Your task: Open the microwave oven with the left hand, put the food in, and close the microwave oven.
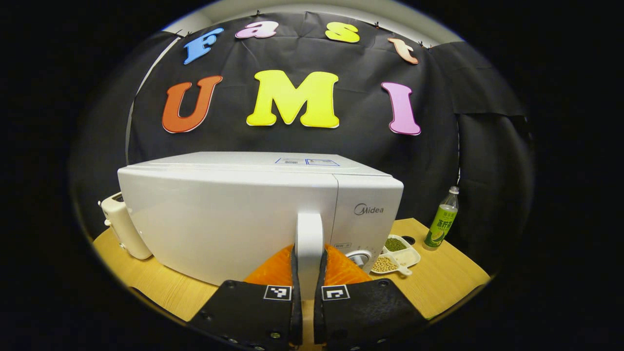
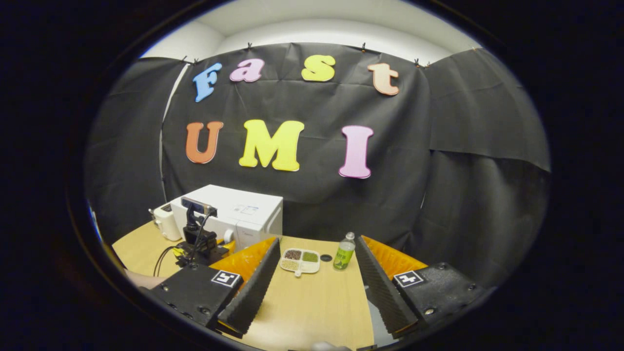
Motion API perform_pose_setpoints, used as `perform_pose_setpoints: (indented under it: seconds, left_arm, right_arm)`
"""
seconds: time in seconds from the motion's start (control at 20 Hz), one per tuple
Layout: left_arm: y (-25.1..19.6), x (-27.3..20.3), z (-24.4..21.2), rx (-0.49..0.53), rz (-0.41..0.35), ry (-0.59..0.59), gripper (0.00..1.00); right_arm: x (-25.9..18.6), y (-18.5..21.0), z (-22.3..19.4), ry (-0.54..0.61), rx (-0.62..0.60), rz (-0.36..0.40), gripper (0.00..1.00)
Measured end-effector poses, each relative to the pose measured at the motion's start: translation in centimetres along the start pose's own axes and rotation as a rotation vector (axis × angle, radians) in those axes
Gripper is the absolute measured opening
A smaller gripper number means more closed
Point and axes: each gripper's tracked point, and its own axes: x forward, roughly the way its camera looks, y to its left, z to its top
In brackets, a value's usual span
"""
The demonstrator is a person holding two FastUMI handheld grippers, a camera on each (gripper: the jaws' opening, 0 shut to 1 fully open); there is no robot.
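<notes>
Left gripper view is showing the left gripper [image 1: 308, 312] pinching the microwave [image 1: 234, 214] handle [image 1: 309, 248], door seemingly shut, food tray [image 2: 300, 260] waiting on the table [image 2: 312, 302], right gripper [image 2: 312, 292] spread empty.

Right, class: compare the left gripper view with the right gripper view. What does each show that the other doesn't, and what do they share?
Left gripper view alone: the left hand-held gripper seen along its own fingers, shut on the microwave's door handle, with the door still closed.

Right gripper view alone: the right hand-held gripper with fingers spread wide above the table, holding nothing, and the left one seen from outside at the microwave's front.

Both: the microwave, the toaster beside it, the divided food dish and the green bottle.
</notes>
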Motion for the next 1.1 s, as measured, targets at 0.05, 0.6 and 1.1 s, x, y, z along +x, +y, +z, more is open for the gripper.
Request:
perform_pose_setpoints:
  seconds: [0.05, 0.6, 1.1]
  left_arm:
    - [-0.1, -0.5, -0.4, -0.008, -0.002, 0.021, 0.08]
    - [3.9, -13.3, -3.0, 0.060, -0.002, 0.053, 0.18]
    - [10.2, -19.7, -2.9, 0.046, 0.130, 0.065, 0.98]
  right_arm:
    - [0.0, 0.2, 0.2, -0.003, -0.002, 0.006, 0.93]
    - [2.2, 5.5, 1.0, -0.039, -0.035, 0.169, 0.99]
    - [1.7, 9.8, 2.6, -0.076, -0.056, 0.265, 0.99]
